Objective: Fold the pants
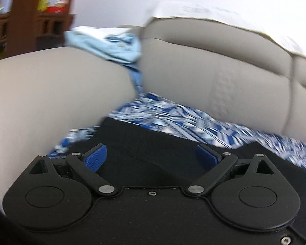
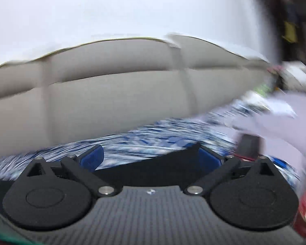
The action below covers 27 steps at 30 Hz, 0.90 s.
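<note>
The black pants [image 1: 153, 143] lie on a blue-and-white patterned cloth [image 1: 173, 116] on a beige sofa seat. In the left wrist view my left gripper [image 1: 153, 157] is open, its blue pads [image 1: 97, 157] spread wide just above the black fabric. In the right wrist view my right gripper [image 2: 151, 159] is open too, with blue pads [image 2: 92, 160] apart over a dark edge of the pants [image 2: 153, 169]. The patterned cloth [image 2: 142, 145] is blurred by motion there. Neither gripper holds anything.
The beige sofa backrest [image 1: 214, 65] [image 2: 112, 94] rises behind the cloth, and an armrest [image 1: 51, 94] stands at the left. A light blue garment [image 1: 116, 47] lies on the armrest top. A pile of pale clothes [image 2: 275, 118] sits at the right. A wooden shelf [image 1: 30, 20] stands beyond.
</note>
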Tool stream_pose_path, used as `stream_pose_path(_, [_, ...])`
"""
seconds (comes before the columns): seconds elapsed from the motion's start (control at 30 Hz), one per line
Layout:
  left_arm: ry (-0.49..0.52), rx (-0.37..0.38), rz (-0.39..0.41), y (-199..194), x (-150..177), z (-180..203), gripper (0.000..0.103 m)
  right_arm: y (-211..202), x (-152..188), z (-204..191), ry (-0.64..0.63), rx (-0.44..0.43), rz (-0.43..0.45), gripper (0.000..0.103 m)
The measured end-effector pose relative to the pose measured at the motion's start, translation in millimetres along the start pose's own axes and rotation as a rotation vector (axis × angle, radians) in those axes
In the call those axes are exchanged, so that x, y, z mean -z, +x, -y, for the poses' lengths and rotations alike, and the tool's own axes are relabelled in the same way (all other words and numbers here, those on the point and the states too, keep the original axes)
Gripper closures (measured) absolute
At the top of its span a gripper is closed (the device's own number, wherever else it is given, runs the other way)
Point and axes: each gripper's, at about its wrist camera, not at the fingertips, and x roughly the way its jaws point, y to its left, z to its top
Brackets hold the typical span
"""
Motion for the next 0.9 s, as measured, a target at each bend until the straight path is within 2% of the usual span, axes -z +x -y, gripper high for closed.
stream_pose_path(0.13, [0.056,0.050,0.012,12.3,14.1,38.4,0.008,-8.7,18.3,-80.7,-0.083,-0.224,-0.010,0.000])
stream_pose_path(0.23, [0.094,0.068,0.014,21.6,21.7,59.4,0.008,-14.7,34.0,-138.8,-0.131,-0.351,-0.041,0.000])
stream_pose_path(0.43, [0.138,0.034,-0.025,42.0,36.1,63.5,0.008,-32.8,65.9,-235.7,-0.260,-0.568,-0.094,0.000])
stream_pose_path(0.53, [0.161,-0.007,-0.052,50.9,43.5,54.7,0.008,-40.7,77.6,-261.2,-0.318,-0.626,-0.122,0.000])
stream_pose_path(0.67, [0.178,-0.023,-0.096,59.1,54.0,46.7,0.008,-45.7,87.5,-276.8,-0.337,-0.696,-0.167,0.000])
stream_pose_path(0.9, [0.174,-0.019,-0.090,61.0,59.1,41.0,0.004,-38.7,101.1,-268.7,-0.378,-0.669,-0.235,0.000])
